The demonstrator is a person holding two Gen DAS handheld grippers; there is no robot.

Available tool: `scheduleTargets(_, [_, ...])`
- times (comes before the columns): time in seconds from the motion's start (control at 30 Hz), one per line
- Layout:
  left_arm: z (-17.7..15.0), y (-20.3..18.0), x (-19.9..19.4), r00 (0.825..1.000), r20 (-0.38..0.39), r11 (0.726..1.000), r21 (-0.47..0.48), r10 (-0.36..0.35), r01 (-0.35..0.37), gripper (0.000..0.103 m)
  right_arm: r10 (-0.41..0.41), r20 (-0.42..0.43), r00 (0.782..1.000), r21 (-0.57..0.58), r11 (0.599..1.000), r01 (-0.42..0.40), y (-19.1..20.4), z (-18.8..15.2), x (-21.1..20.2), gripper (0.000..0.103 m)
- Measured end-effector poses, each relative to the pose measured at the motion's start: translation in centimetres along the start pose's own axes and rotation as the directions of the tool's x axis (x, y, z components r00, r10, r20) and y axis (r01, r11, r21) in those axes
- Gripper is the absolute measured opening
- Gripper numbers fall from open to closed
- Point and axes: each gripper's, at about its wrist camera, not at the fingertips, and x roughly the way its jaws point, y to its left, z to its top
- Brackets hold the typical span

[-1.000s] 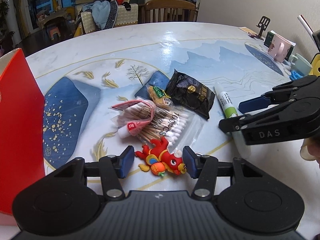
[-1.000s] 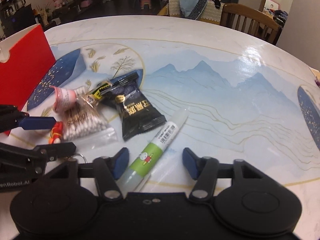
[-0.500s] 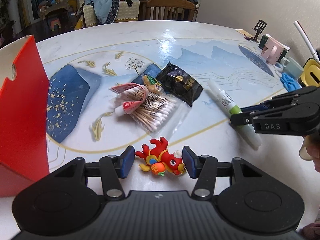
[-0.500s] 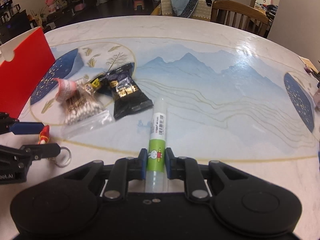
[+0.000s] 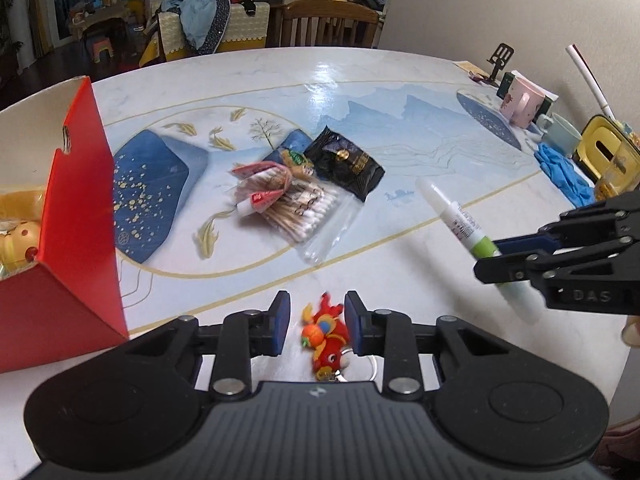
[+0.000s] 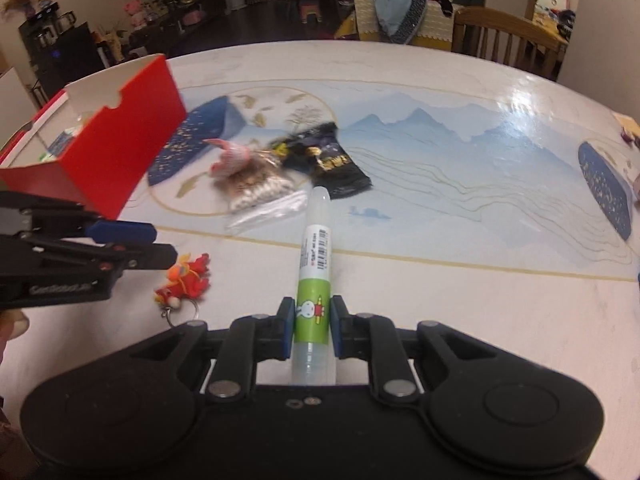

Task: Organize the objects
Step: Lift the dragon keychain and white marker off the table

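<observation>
- Right gripper (image 6: 312, 330) is clamped on the glue stick (image 6: 314, 276) at its green label, above the table (image 6: 460, 184) and near its front edge.
- Left gripper (image 5: 313, 322) is closing; the red dragon keychain (image 5: 326, 334) sits between its blue pads, and contact is unclear.
- Step in hand, as I judge it: picking up both items for the red box (image 5: 80, 216).
- Next move calls for carrying each leftward over the box's open top.
- Glue stick's long axis runs along the fingers, its cap pointing away toward the black snack packet (image 6: 332, 164).
</observation>
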Motion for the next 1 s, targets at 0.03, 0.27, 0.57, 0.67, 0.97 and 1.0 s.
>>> scheduleTargets(0.03, [-0.2, 0.0, -0.1, 1.0, -0.004, 1.0, 0.009, -0.003, 0.003, 0.028, -0.002, 0.002, 1.0, -0.011, 1.0, 0.002, 0.3, -0.1, -0.2, 0.017])
scheduleTargets(0.27, [-1.5, -0.3, 0.0, 0.998, -0.034, 0.996, 0.078, -0.046, 0.048, 0.048, -0.029, 0.001, 1.0, -0.012, 1.0, 0.029, 1.3, -0.9, -0.8, 0.017])
scheduleTargets(0.57, [-1.6, -0.8, 2.6, 0.998, -0.05, 0.991, 0.129, -0.028, 0.034, 0.063, -0.065, -0.004, 0.998, 0.015, 0.998, 0.065, 1.8, -1.8, -1.0, 0.017])
scheduleTargets(0.67, [-1.6, -1.2, 3.3, 0.998, -0.058, 0.988, 0.148, -0.024, 0.032, 0.063, -0.07, -0.01, 0.998, 0.02, 0.997, 0.07, 1.8, -2.0, -0.9, 0.017])
scheduleTargets(0.97, [-1.6, -2.2, 3.5, 0.999, -0.039, 0.984, 0.175, 0.024, -0.017, 0.04, -0.058, -0.015, 0.998, 0.018, 0.998, 0.058, 1.3, -2.2, -0.7, 0.017])
scheduleTargets(1.0, [-1.6, -2.2, 3.4, 0.999, -0.035, 0.985, 0.173, 0.026, -0.02, 0.039, -0.056, -0.014, 0.998, 0.018, 0.998, 0.057, 1.3, -2.1, -0.6, 0.017])
